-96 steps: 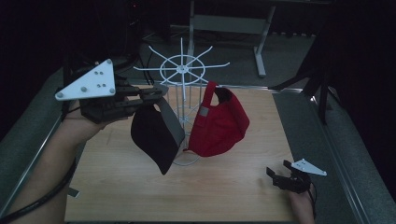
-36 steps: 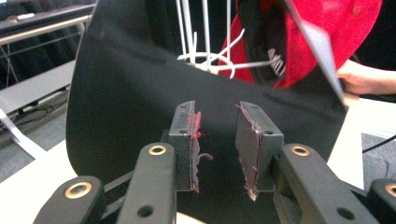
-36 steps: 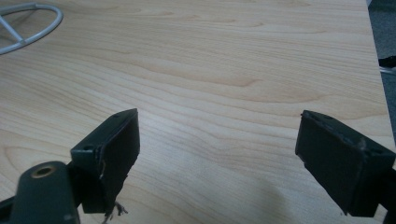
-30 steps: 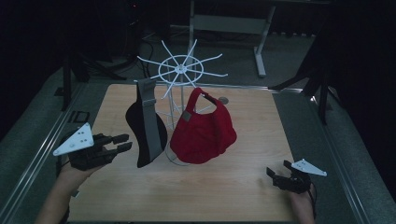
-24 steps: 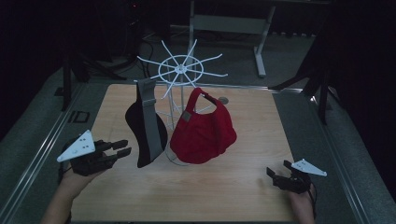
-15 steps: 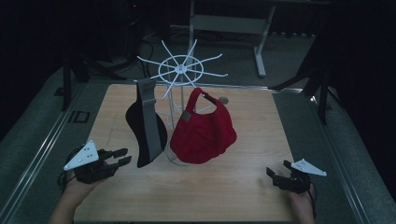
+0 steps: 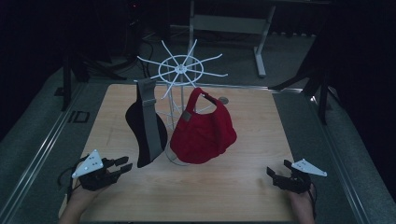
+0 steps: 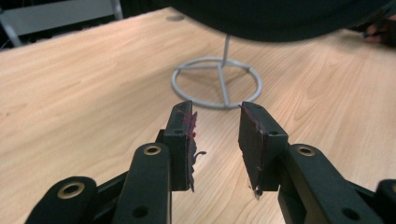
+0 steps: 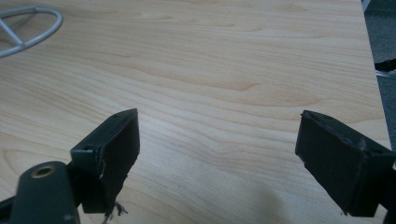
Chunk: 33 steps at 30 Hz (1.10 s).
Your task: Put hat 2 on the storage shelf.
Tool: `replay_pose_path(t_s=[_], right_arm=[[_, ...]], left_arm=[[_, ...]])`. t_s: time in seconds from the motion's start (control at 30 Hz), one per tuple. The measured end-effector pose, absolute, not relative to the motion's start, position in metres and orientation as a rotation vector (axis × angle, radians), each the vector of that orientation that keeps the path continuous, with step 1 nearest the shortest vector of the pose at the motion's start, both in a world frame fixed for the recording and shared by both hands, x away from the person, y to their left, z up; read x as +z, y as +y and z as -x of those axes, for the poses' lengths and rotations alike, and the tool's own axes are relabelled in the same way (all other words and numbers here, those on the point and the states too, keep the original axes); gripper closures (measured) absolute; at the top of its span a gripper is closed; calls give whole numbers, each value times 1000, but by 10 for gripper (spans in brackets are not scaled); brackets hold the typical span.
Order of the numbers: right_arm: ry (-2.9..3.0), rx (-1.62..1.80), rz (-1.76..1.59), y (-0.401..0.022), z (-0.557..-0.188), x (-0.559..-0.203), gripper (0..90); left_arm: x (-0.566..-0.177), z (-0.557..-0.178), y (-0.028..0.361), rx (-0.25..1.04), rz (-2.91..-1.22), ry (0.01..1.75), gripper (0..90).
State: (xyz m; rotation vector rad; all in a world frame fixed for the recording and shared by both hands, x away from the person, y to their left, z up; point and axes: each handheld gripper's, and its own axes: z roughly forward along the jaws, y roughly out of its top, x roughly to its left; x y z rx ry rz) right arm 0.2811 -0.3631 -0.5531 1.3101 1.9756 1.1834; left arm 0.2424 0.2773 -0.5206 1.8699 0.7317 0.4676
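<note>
Spanning the middle of the frame, our wooden tabletop (image 7: 233, 186) carries a white wire rack (image 7: 180, 74) at centre. From it hang a red cap (image 7: 205, 133) and, left of that, a black cap (image 7: 144, 126). At lower left our left tool (image 7: 122, 166) rests empty, jaws slightly parted; at lower right our right tool (image 7: 273, 174) sits spread wide, empty.

Dim high view, brighter close views

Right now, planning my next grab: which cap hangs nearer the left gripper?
The black cap, hanging on the rack's left side above the left gripper; the red cap hangs farther right.
</note>
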Motion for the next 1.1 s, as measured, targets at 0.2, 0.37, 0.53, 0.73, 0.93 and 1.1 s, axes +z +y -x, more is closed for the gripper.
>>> replay_pose_path(t_s=[0.2,0.37,0.53,0.73,0.93,1.1], right_arm=[[1967,1183,-1318,-363,-281,-553,137],[1967,1166,-1314,-363,-281,-554,137],[1965,1165,-1313,-363,-281,-555,137],[1964,1169,-1318,-363,-281,-555,137],[1965,1170,-1319,-363,-281,-555,137],[1964,1169,-1321,-363,-281,-555,137]], left_arm=[[-532,-241,279,480,-1897,742,660],[-541,-240,282,499,-1892,777,645],[-545,-241,286,511,-1887,844,544],[-552,-242,286,517,-1878,911,272],[-556,-243,286,562,-1834,981,113],[-559,-243,285,576,-1839,1010,64]])
